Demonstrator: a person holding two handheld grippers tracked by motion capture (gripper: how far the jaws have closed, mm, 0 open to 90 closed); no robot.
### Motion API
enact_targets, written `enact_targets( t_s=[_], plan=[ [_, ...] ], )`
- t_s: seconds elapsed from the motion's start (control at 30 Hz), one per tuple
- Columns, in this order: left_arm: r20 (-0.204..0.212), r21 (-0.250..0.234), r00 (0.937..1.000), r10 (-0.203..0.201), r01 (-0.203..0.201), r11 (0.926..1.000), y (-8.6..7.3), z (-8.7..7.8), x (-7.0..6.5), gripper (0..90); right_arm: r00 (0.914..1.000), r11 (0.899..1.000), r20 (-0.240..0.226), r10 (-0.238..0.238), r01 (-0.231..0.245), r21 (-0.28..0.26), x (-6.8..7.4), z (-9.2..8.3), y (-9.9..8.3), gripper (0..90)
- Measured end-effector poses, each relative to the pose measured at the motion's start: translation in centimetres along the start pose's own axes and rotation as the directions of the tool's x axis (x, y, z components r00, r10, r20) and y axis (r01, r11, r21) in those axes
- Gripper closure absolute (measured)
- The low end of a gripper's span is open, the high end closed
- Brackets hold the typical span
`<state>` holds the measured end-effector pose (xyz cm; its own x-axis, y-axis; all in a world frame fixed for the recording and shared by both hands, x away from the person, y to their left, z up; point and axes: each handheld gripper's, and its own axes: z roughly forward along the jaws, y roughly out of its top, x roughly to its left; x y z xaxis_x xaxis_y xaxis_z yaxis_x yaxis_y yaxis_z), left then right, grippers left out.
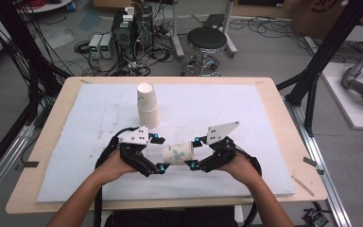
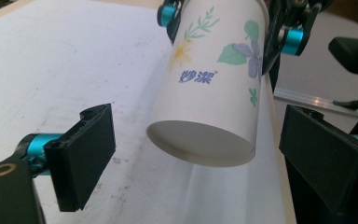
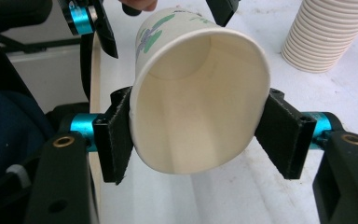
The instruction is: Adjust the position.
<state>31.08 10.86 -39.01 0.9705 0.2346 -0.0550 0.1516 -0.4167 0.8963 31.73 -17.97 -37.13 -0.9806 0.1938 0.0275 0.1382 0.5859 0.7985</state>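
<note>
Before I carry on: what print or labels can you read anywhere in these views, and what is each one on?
"妙洁", with a small mark after it too small to read: blue print on the side of the paper cup, among its flower and leaf pattern, in the left gripper view.
Stack of cups: no print readable.
Boxes on the floor: too small to read.

A stack of paper cups (image 1: 147,105) stands on the white mat (image 1: 246,109) (beyond the table, a black stool (image 1: 207,40)).

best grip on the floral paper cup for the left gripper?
Take the paper cup near its closed base, jaws on opposite walls, coming along its axis from the base end. It lies level, base toward the open left gripper; the right gripper already squeezes the rim oval, so grip lightly.
</note>
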Motion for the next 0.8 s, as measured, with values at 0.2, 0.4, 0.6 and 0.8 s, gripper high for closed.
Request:
enact_targets(
  t_s=[0.2,0.4,0.6,0.8],
  plan=[
    [0.008,0.08,0.9996,0.025,-0.026,0.9965,0.1,0.2,0.0,11.0,0.9994,0.996,0.018,-0.03,0.028,0.088,-0.1,0.3,1.2,33.6],
    [0.011,0.12,0.9992,0.039,-0.04,0.9919,0.3,0.4,0.1,11.9,0.9971,0.984,0.02,-0.074,0.069,0.162,-0.1,0.6,2.6,33.5],
    [0.007,0.149,0.999,0.043,-0.044,0.9879,0.5,0.4,0.2,13.3,0.9942,0.971,0.011,-0.107,0.102,0.215,-0.2,1.0,3.8,33.4],
    [0.005,0.175,0.9988,0.05,-0.05,0.9834,0.7,0.5,0.3,13.8,0.9916,0.958,-0.001,-0.129,0.125,0.258,-0.2,1.5,4.7,33.3]
  ],
)
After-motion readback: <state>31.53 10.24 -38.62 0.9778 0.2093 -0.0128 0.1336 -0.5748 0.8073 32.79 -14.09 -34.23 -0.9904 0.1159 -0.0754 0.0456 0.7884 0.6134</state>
